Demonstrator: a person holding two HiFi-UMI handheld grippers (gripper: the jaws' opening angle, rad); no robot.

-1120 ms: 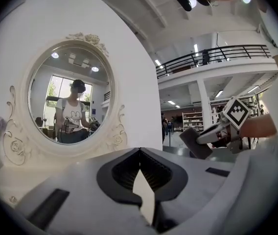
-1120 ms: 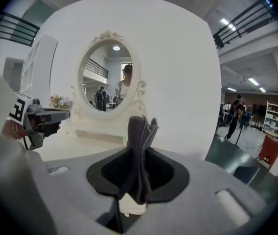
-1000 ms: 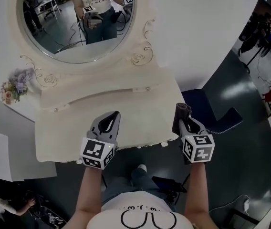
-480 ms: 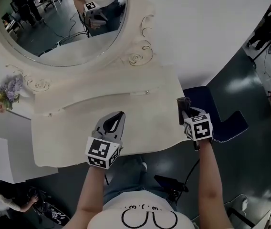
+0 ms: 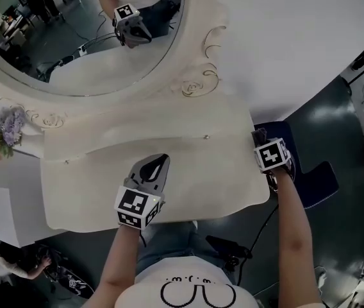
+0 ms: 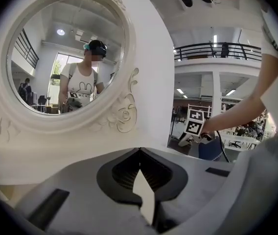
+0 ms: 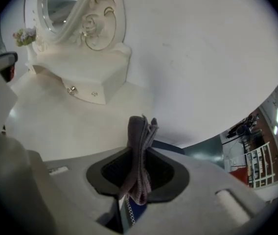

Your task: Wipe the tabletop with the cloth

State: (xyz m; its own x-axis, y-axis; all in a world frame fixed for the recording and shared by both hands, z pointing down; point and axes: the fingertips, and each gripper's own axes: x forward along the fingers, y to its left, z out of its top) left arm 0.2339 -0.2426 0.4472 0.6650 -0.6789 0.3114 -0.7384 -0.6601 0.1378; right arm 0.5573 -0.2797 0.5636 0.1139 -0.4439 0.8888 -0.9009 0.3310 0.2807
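Observation:
The cream tabletop [image 5: 99, 185] of a dressing table lies below me. My right gripper [image 5: 259, 138] hangs at the table's right edge, shut on a folded grey cloth [image 5: 257, 134]. In the right gripper view the cloth [image 7: 140, 133] stands upright, pinched between the jaws of the right gripper [image 7: 138, 155], with the tabletop [image 7: 56, 126] beyond it. My left gripper [image 5: 158, 161] hovers over the front middle of the table, jaws shut with nothing between them. In the left gripper view the left gripper [image 6: 139, 153] faces the mirror, and the right gripper [image 6: 194, 129] shows at the right.
A large oval mirror [image 5: 73, 37] in an ornate frame stands at the back, above a low drawer shelf [image 5: 169, 130] with small knobs. A bunch of flowers [image 5: 2, 133] sits at the far left. A blue chair [image 5: 313, 178] stands right of the table, cables [image 5: 233, 249] on the floor.
My right gripper has carried the cloth to the right and farther back along the table's right edge. The left gripper stays over the front middle of the table.

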